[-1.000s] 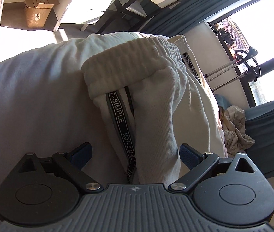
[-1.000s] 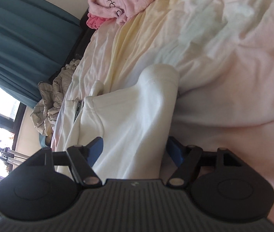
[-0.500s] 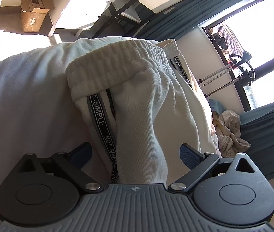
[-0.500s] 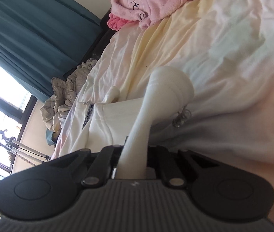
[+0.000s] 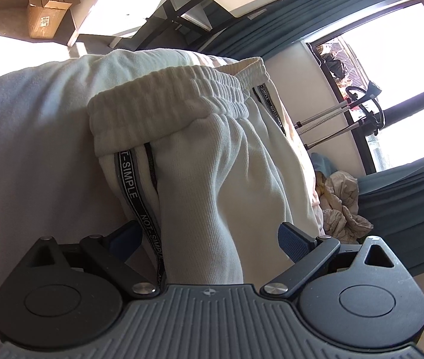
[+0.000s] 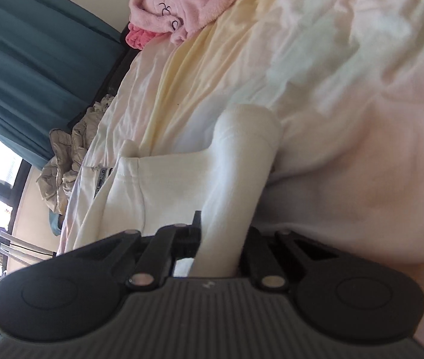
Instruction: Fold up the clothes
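Room: bedroom from what I could see, teal curtains (image 6: 32,68) along a bright window (image 5: 403,68), cardboard box (image 5: 47,9) on the floor past the bed.
Bed: pale pink and cream bedsheet (image 6: 346,95), pretty rumpled, filled most of my right view.
Sweatpants: white sweatpants (image 5: 206,161) lay on the sheet, elastic waistband (image 5: 167,104) at the far end from my left camera, black "NOT-SIMPLE" tape (image 5: 131,185) down the side seam.
Left gripper: left gripper (image 5: 209,239) had its jaws wide apart, a ridge of the pants fabric ran up between them, neither blue pad (image 5: 294,240) pressing on it as far as I could tell.
Right gripper: right gripper (image 6: 221,245) was clamped tight on a bunched fold of the sweatpants, cloth rising out of the jaws.
Other stuff: pink fluffy garment (image 6: 188,0) at the far end of the sheet, crumpled beige cloth (image 6: 65,161) beside the sheet's edge, under the curtains.
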A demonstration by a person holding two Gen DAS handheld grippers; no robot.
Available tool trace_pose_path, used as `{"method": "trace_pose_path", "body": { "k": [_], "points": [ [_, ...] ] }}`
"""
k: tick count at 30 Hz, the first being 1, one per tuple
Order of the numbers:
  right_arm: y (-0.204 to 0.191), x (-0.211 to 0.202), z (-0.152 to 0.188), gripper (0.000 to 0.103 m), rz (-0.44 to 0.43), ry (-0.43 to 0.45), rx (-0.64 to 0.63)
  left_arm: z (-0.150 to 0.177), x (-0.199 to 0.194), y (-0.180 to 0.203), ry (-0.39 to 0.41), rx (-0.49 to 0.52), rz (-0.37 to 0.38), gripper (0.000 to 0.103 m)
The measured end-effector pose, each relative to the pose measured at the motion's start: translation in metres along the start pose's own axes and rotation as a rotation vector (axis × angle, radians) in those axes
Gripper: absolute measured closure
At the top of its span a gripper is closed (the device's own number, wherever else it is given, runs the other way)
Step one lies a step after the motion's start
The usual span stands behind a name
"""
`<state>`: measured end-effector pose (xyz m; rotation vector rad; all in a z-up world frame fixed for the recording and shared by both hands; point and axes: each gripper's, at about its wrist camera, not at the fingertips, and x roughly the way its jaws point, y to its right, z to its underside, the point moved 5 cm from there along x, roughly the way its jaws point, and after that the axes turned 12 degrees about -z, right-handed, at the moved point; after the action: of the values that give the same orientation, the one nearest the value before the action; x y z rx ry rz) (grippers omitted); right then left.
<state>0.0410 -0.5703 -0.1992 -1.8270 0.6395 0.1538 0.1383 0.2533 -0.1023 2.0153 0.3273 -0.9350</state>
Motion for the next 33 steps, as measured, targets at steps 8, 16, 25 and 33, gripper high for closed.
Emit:
{"method": "trace_pose_path", "body": {
  "k": [8,16,25,33],
  "points": [
    [-0.001,-0.004,0.0,0.097,-0.042,0.007,0.066,0.001,0.017,-0.008,-0.077,-0.055,0.016,0.011],
    [-0.013,-0.005,0.0,0.097,-0.032,0.021,0.018,-0.004,0.027,-0.025,-0.063,-0.142,-0.024,0.08],
    [-0.027,-0.031,-0.004,0.097,-0.098,0.075,0.029,-0.011,-0.022,-0.016,0.055,-0.145,0.075,0.09],
    [-0.033,-0.075,-0.02,0.097,-0.149,0.157,0.058,-0.013,-0.072,0.0,0.095,-0.062,0.13,0.091]
  ]
}}
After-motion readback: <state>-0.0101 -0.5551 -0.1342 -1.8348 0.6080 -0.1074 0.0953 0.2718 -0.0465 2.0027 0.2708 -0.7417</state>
